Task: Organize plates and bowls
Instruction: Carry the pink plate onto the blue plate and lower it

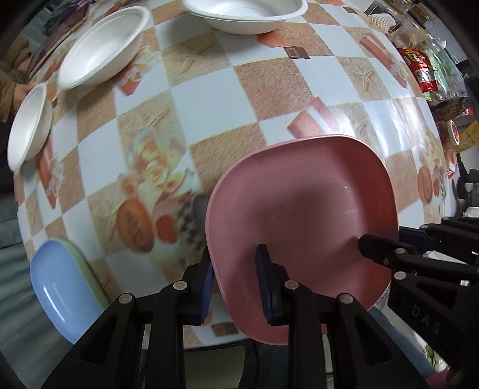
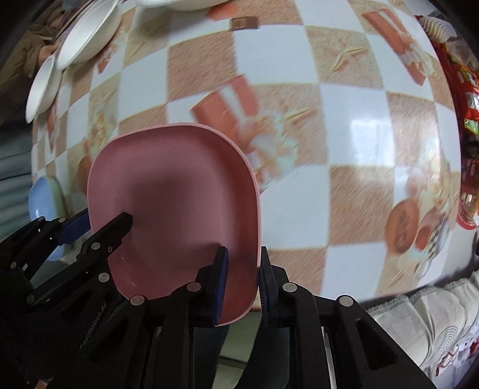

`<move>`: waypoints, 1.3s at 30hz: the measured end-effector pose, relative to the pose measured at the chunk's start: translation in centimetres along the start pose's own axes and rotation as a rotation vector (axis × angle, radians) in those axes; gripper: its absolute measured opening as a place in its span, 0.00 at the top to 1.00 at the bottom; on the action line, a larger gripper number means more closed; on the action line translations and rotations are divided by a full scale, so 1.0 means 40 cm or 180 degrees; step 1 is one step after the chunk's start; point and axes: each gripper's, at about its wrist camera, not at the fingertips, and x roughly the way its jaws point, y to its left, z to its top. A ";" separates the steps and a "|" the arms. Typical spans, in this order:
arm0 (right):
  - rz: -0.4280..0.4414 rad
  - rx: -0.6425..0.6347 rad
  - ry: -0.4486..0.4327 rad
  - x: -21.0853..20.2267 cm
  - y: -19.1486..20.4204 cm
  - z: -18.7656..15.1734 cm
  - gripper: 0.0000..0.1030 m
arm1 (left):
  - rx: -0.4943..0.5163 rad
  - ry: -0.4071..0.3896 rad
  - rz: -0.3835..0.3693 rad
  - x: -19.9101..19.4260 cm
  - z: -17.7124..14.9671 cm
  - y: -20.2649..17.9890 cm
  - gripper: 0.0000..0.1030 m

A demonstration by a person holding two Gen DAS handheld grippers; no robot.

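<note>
above the checkered table (image 1: 209,98) i've got the pink plate (image 1: 302,203) lifted, left gripper (image 1: 236,278) and right gripper (image 2: 242,284) each clenched on opposite rims. if either hand pulls unevenly, i reckon it twists loose near the blue plate (image 1: 57,281).

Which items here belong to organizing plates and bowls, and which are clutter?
Job: pink square plastic plate, blue plate on a green plate, three white paper bowls.
Clutter: red snack packets, white ruffled paper cups.
</note>
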 end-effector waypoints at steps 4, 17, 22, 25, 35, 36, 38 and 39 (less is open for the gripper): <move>0.0085 -0.0052 0.0084 -0.001 0.037 -0.044 0.79 | -0.0002 -0.0062 0.0031 -0.016 -0.061 0.039 0.71; -0.0070 -0.0624 0.0121 -0.047 0.300 0.011 0.79 | -0.0374 -0.0129 0.0048 -0.056 -0.241 0.197 0.71; -0.0087 -0.0852 0.0126 -0.041 0.422 0.009 0.79 | -0.0611 -0.0173 0.0076 -0.066 -0.306 0.285 0.71; -0.0091 -0.1012 0.0136 -0.030 0.497 0.001 0.79 | -0.0729 -0.0188 0.0107 -0.071 -0.345 0.344 0.71; -0.0081 -0.1326 0.0169 -0.037 0.660 0.027 0.79 | -0.1065 -0.0208 0.0236 -0.073 -0.343 0.490 0.71; -0.0072 -0.1333 0.0178 -0.034 0.670 0.033 0.79 | -0.1076 -0.0210 0.0254 -0.076 -0.350 0.505 0.71; -0.0054 -0.1344 0.0198 -0.022 0.710 0.040 0.79 | -0.1114 -0.0207 0.0297 -0.073 -0.332 0.527 0.71; -0.0047 -0.1351 0.0209 -0.014 0.729 0.043 0.79 | -0.1128 -0.0206 0.0313 -0.073 -0.335 0.540 0.71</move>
